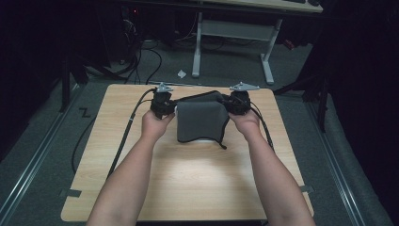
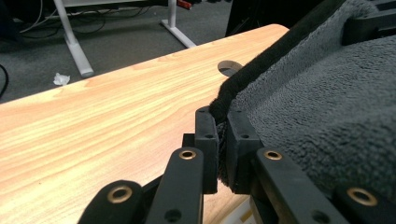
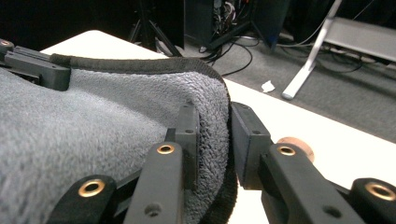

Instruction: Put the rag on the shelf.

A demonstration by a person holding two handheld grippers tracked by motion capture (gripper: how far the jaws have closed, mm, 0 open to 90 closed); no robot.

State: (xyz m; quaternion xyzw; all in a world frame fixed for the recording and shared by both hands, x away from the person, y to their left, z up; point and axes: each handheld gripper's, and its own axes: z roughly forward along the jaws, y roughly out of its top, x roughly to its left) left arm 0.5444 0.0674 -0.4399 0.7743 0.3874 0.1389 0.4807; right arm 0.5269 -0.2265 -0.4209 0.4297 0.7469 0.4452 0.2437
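Grey terry cloth is what you hold now: the towel [image 1: 200,121] hangs between your hands above the middle of the wooden worktop [image 1: 188,183], its lower edge near or on the wood, with the left hand-held gripper [image 2: 223,135] clenched on its dark-bound edge at one top corner and the right hand-held gripper [image 3: 214,140] clenched on the other. I judge that the grasp and lift are done, and that the folding or laying down is left. No container stands on the worktop; farther away, on the floor, are a white desk frame [image 1: 233,35] and a scrap of paper [image 1: 181,74].
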